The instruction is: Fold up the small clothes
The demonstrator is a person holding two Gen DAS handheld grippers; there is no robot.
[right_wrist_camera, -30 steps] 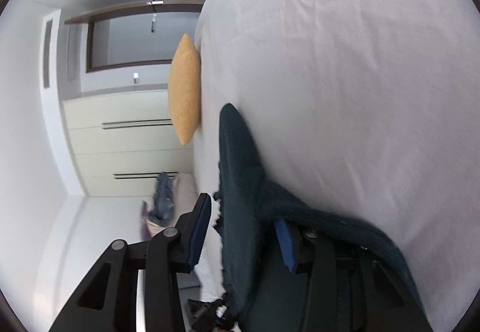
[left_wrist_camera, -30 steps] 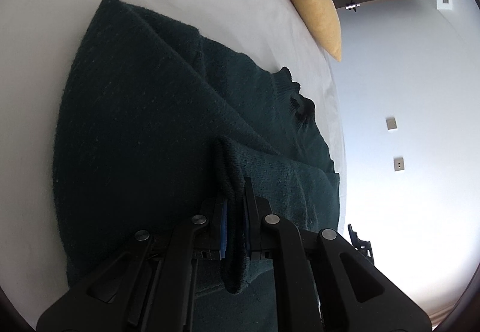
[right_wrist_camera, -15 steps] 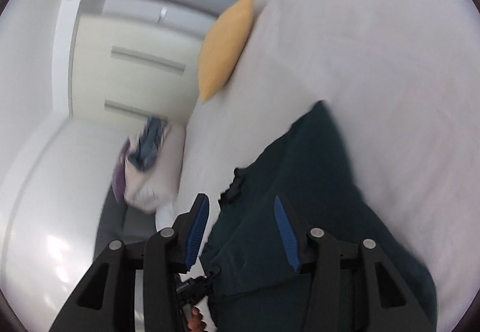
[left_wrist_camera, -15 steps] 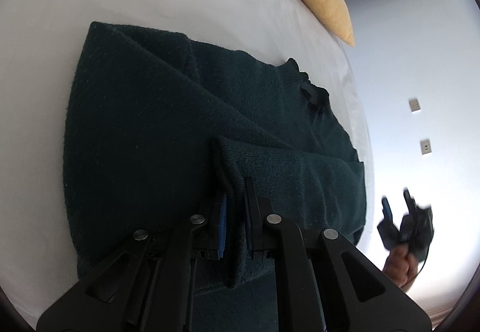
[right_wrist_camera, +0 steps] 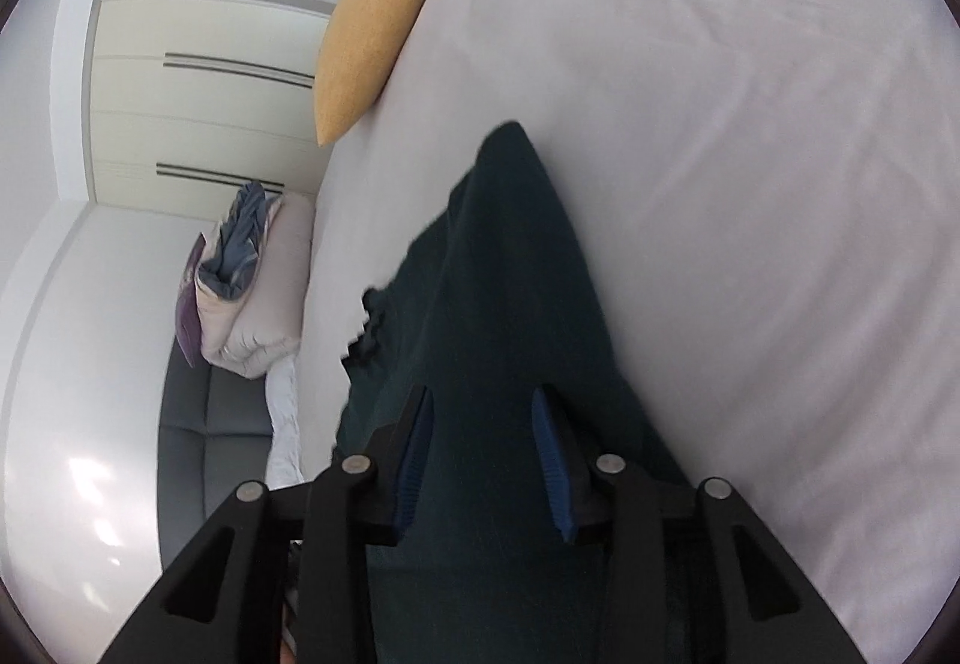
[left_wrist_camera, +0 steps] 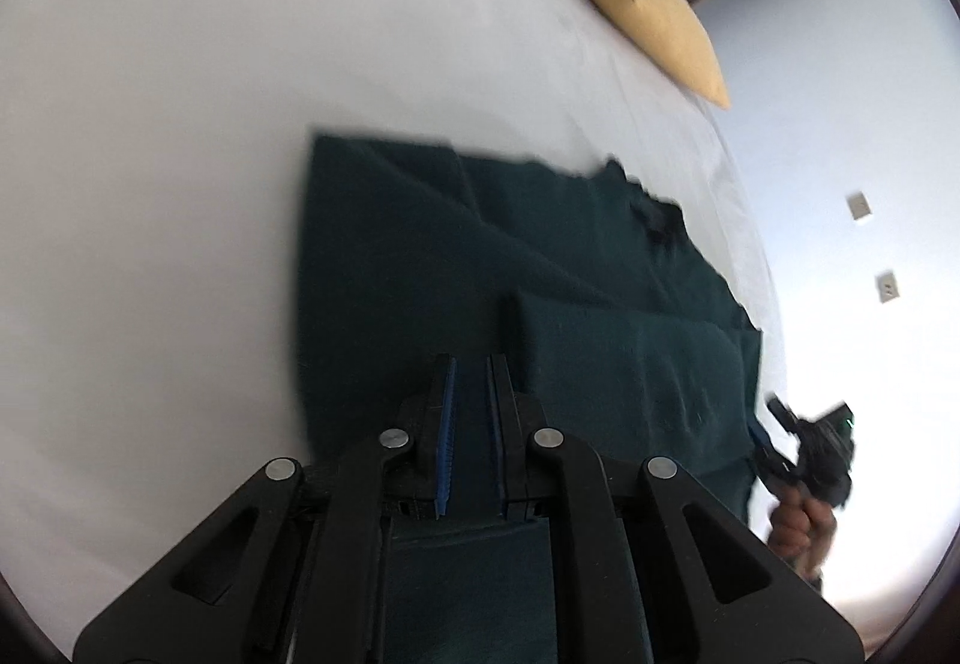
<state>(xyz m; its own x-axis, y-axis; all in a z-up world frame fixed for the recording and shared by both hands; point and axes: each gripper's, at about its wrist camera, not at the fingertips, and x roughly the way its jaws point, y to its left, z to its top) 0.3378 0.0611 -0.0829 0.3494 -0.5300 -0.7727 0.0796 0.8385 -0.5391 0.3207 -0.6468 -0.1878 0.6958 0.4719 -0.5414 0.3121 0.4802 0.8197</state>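
Observation:
A dark green knitted sweater (left_wrist_camera: 480, 268) lies flat on the white bed (left_wrist_camera: 180, 123), with one sleeve folded over its body. It also shows in the right wrist view (right_wrist_camera: 510, 274). My left gripper (left_wrist_camera: 471, 370) hovers above the sweater's near part, its jaws a little apart with nothing between them. My right gripper (right_wrist_camera: 483, 400) is open and empty above the sweater's edge. It also shows at the right edge of the left wrist view (left_wrist_camera: 804, 442), held in a hand.
A yellow cushion (left_wrist_camera: 648, 9) lies at the far end of the bed, also in the right wrist view (right_wrist_camera: 372, 27). Beside the bed are a grey sofa (right_wrist_camera: 204, 424) with a pile of bedding (right_wrist_camera: 240, 268), and a cream wardrobe (right_wrist_camera: 198, 93).
My left gripper has let go of the sleeve fold and pulled back from it. My right gripper has let go of the sweater and now hovers open over it. The sleeve now lies flat.

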